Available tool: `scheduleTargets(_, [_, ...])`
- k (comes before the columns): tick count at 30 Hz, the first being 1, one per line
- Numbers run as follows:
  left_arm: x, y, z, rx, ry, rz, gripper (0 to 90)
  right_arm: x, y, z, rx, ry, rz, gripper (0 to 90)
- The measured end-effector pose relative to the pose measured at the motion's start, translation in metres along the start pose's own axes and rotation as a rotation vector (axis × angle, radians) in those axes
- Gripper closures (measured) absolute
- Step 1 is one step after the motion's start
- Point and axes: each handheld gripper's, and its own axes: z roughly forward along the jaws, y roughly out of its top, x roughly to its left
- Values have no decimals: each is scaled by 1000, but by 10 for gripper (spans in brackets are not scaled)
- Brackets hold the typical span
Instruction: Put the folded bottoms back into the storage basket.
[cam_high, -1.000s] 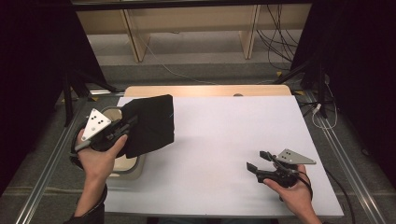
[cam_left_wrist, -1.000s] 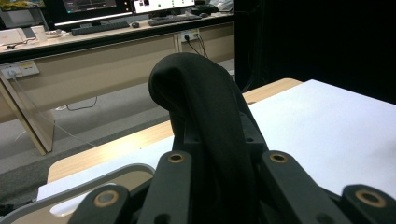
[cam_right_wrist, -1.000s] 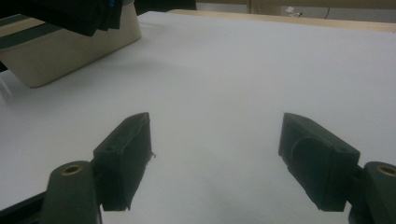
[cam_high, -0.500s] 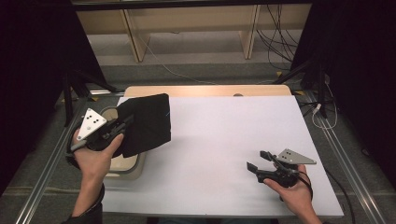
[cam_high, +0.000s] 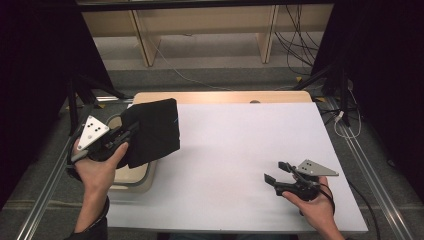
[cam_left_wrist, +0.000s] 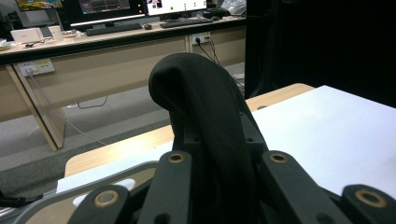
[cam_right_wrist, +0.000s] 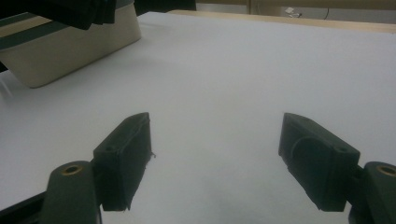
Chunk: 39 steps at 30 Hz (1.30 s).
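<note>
A black folded cloth (cam_high: 154, 129) hangs above the left edge of the table, partly over a beige container (cam_high: 136, 181). My left gripper (cam_high: 128, 134) is shut on it. In the left gripper view the cloth (cam_left_wrist: 205, 112) bulges up thick between the two jaws of that gripper (cam_left_wrist: 219, 144) and hides their tips. My right gripper (cam_high: 275, 171) rests low over the white table top (cam_high: 240, 145) at the front right, pointing left. It stands open, and in the right gripper view nothing lies between the fingers of this gripper (cam_right_wrist: 215, 144).
The beige container (cam_right_wrist: 70, 51) sits at the table's left front, its rim (cam_left_wrist: 70, 200) just below the left gripper. A wooden strip (cam_high: 220, 96) runs along the far edge. Metal rails (cam_high: 370, 165) flank the table, with black curtains beyond.
The left gripper has shifted slightly to the left with the black cloth in it. The right gripper has stayed in place.
</note>
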Motion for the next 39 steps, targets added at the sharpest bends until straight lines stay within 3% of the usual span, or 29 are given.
scheduleTargets(39, [17,0,-10,-2,55,-27,787,0,0,0,6,0,-1,263])
